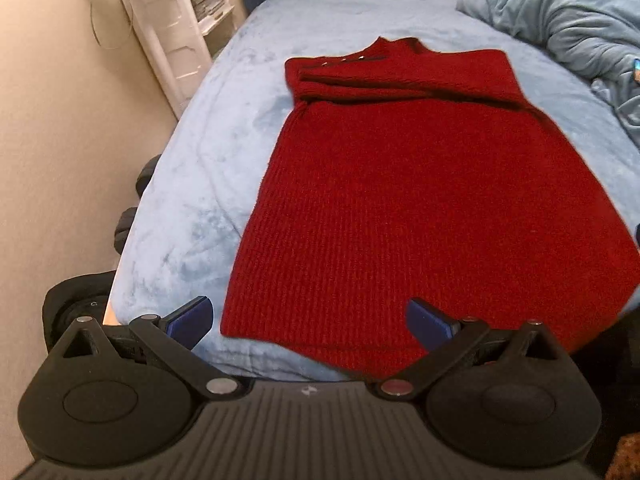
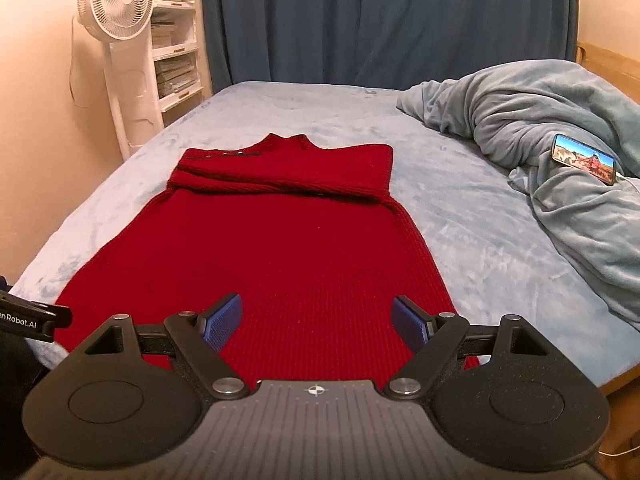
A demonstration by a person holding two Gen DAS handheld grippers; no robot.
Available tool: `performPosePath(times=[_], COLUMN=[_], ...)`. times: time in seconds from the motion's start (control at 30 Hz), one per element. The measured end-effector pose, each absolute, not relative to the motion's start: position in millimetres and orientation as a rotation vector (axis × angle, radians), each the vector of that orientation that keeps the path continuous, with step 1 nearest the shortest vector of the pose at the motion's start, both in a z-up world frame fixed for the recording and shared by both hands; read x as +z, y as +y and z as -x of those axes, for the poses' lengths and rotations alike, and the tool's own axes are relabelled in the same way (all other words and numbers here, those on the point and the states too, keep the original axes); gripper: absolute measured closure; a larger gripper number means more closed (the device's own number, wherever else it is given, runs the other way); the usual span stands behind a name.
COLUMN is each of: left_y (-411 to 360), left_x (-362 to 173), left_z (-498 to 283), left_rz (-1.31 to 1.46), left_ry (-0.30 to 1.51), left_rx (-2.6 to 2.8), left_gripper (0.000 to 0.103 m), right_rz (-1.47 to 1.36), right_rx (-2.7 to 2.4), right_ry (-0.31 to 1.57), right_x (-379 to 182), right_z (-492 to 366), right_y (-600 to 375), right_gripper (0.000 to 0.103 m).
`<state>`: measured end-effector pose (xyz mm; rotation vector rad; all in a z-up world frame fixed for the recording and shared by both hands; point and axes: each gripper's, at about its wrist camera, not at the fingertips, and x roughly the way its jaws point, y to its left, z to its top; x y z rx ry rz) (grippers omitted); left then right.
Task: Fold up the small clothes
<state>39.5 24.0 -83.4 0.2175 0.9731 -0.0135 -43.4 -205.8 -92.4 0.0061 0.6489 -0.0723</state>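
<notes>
Left wrist view
Garment: dark red ribbed knit dress (image 1: 420,200), spread flat lengthwise on the bed, collar at the far end, hem at the near edge.
Sleeves: both appear folded across the chest, forming 1 thick band below the collar; judged as the first fold done.
Body: skirt part lies full length in 1 layer; lengthwise folds judged still to do.
Left hand-held gripper (image 1: 310,320): jaws spread wide, released, nothing between the blue pads, poised above the hem's left corner, not touching it.
Support: pale blue plush bed cover (image 1: 192,168), smooth around the garment.

Right wrist view
Garment: same red dress (image 2: 280,248), centred on the bed, hem nearest.
Right hand-held gripper (image 2: 318,320): jaws wide apart, released, empty, above the hem's right part.
Side items: crumpled grey-blue blanket (image 2: 540,120) well apart at right, a lit phone (image 2: 583,159) resting on it; white standing fan (image 2: 120,20) beside the bed.
Progress: early to middle; hem-to-collar folding remains.
</notes>
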Motion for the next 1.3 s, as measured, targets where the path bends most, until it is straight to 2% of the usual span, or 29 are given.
performPosePath(times=[0.57, 1.3], left_y=[28, 29], left_x=[-82, -116], left_z=[-41, -64], left_rz=[-0.189, -0.217], left_ry=[0.997, 1.085], left_rx=[-0.030, -0.011], left_gripper=[0.000, 0.000], right_rz=[-0.010, -0.058], right_rx=[-0.066, -0.107], right_ry=[0.675, 0.756], right_x=[-94, -122], right_z=[46, 21], right_y=[-200, -224], right_gripper=[0.020, 0.020])
